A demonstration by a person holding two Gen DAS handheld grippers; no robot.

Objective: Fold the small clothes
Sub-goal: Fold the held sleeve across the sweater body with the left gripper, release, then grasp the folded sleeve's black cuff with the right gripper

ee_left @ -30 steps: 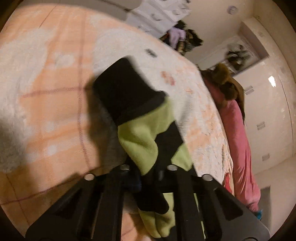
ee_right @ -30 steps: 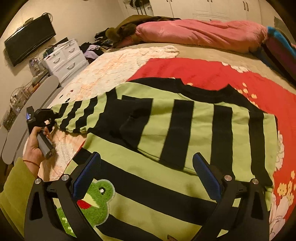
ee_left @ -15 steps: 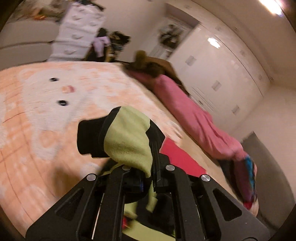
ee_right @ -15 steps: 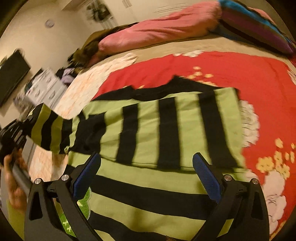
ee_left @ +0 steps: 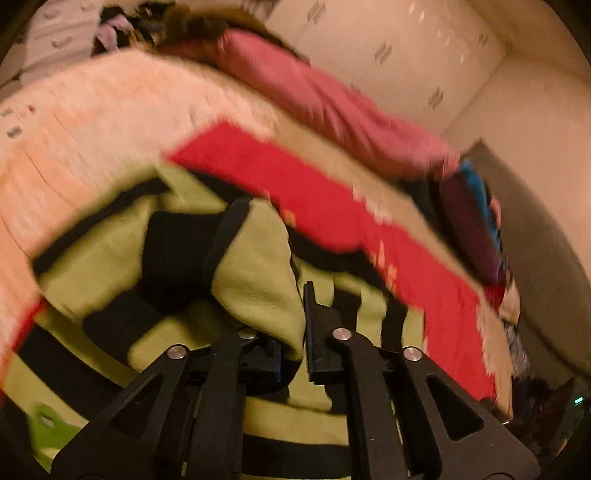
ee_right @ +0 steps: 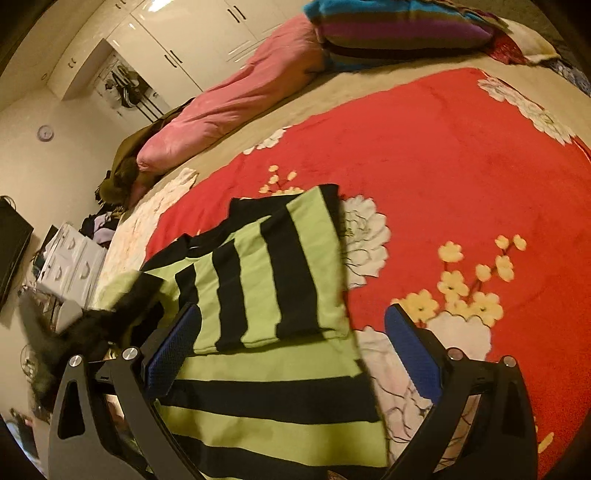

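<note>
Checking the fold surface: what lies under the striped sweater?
The striped sweater lies on a red floral blanket, which shows beyond its far and right edges. A pale blanket borders it on the left. Whatever sits directly beneath the sweater's body is covered.

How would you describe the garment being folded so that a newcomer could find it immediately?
Look at the bed's red floral blanket. On its near left part lies the sweater, one sleeve already folded across its body. Its broad lime-green and black stripes set it apart from the pink quilt and striped pillow beyond.

one striped sweater (ee_right: pixel 266 280), two blankets (ee_right: pixel 443 166), one pillow (ee_right: pixel 399 29)
</note>
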